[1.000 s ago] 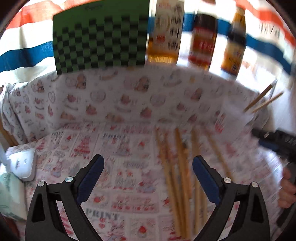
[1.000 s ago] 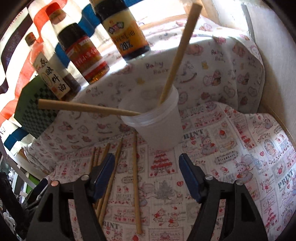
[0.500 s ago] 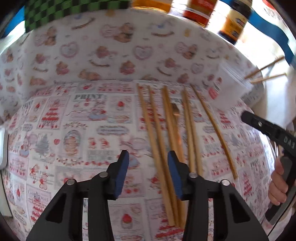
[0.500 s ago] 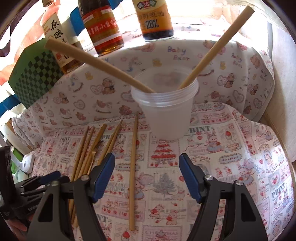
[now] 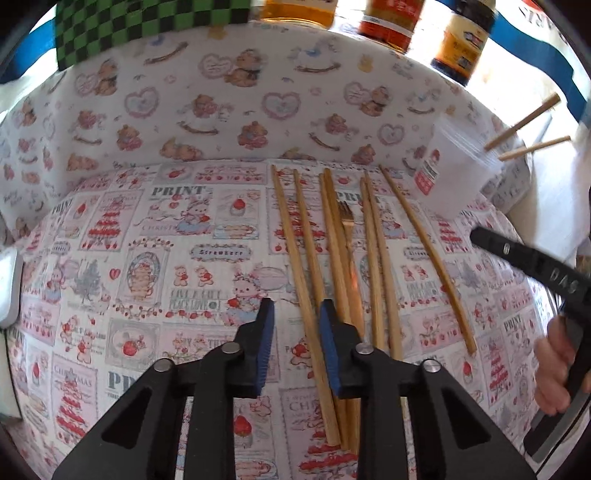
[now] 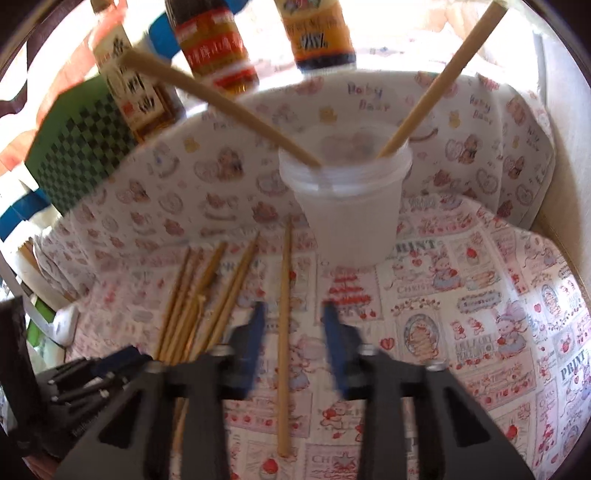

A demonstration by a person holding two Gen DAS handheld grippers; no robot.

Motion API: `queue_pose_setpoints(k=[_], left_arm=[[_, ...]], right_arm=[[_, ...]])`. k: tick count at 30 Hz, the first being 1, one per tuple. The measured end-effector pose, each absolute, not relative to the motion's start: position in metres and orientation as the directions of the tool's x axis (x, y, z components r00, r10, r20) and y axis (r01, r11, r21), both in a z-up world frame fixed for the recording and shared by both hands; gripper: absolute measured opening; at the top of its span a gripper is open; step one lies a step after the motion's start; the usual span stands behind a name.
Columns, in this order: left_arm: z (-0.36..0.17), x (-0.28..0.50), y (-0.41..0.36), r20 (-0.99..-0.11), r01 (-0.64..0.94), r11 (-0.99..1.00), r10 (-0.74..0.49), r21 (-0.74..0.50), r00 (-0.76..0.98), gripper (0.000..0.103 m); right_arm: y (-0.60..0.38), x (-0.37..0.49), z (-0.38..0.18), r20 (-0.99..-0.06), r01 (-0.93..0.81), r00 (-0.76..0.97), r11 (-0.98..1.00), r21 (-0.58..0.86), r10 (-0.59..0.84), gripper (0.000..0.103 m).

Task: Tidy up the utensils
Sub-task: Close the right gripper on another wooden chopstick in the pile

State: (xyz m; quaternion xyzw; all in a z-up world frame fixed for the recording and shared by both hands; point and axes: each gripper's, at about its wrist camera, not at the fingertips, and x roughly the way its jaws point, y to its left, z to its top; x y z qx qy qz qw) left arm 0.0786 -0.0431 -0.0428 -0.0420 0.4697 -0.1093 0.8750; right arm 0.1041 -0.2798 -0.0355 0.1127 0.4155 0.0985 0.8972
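Wooden chopsticks (image 5: 373, 258) lie side by side on our cloth-covered tabletop (image 5: 147, 240), a small fork (image 5: 346, 218) among them; two more (image 6: 436, 81) lean out of the translucent plastic cup (image 6: 347, 214) standing just beyond the row. We bring the left gripper (image 5: 295, 317) down astride the leftmost stick (image 5: 306, 280), its jaws narrow and closing, pads not yet pressing. We set the right gripper (image 6: 291, 325), blurred, astride the lone chopstick (image 6: 284, 314) nearest the cup, jaws likewise closing with a gap either side. Sauce bottles (image 6: 218, 48) and a green checked box (image 5: 147, 26) stand behind
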Motion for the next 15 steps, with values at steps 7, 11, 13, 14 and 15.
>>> queue_pose_setpoints(k=[7,11,13,14,15], left_arm=[[-0.038,0.079,-0.034,-0.819,0.157,0.963,-0.269,-0.22,0.507,0.004],[-0.039,0.075,-0.049,-0.836,0.15,0.985,-0.155,-0.088,0.527,0.004],[-0.041,0.074,-0.052,-0.846,0.15,0.984,-0.158,-0.094,0.509,0.004],[-0.042,0.075,-0.054,-0.846,0.148,0.984,-0.163,-0.1,0.509,0.004],[-0.041,0.074,-0.053,-0.845,0.145,0.984,-0.165,-0.105,0.509,0.004]], right_arm=[[-0.26,0.105,-0.042,-0.794,-0.173,0.558,0.97,0.171,0.24,0.008],[-0.254,0.098,-0.039,-0.804,-0.198,0.546,0.969,0.15,0.235,0.01],[-0.252,0.096,-0.041,-0.816,-0.2,0.532,0.97,0.14,0.227,0.01],[-0.252,0.095,-0.042,-0.821,-0.199,0.527,0.971,0.132,0.22,0.01],[-0.252,0.095,-0.043,-0.825,-0.196,0.524,0.973,0.123,0.21,0.01]])
